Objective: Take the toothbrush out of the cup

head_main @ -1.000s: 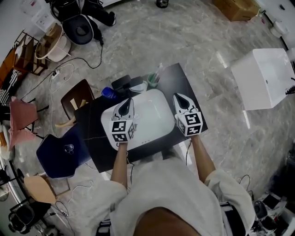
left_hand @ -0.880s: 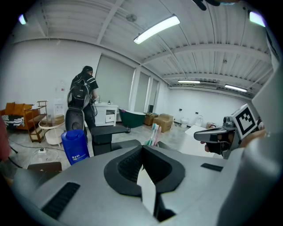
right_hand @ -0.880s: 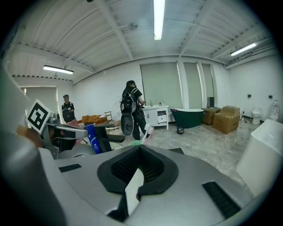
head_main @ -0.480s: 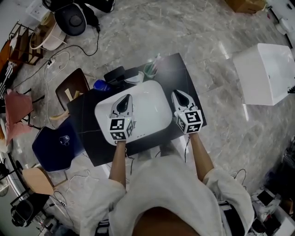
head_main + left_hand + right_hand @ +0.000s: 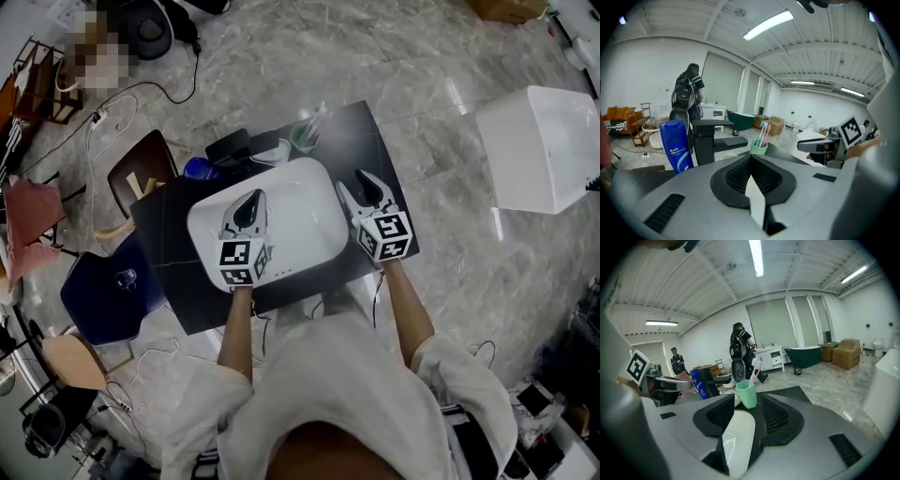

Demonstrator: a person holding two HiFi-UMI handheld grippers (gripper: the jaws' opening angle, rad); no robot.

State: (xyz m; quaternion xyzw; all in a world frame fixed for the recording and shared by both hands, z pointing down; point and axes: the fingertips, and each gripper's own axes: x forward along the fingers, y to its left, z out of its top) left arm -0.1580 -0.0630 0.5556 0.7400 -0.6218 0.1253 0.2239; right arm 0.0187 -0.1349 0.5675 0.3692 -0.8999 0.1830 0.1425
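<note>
Right hand-held gripper (image 5: 354,184) just opened, empty; toothbrushes (image 5: 319,114) stand in cup (image 5: 305,141).

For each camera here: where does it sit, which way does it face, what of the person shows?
Head view: on the person's head, facing steeply down at the sink on the table; both forearms, left gripper and right gripper show.
Left gripper view: on the left gripper, facing over its shut jaws toward the cup and bottle.
Right gripper view: on the right gripper, facing the cup; its jaws have just been opening, empty.
Shared: both gripper views show the cup.
</note>
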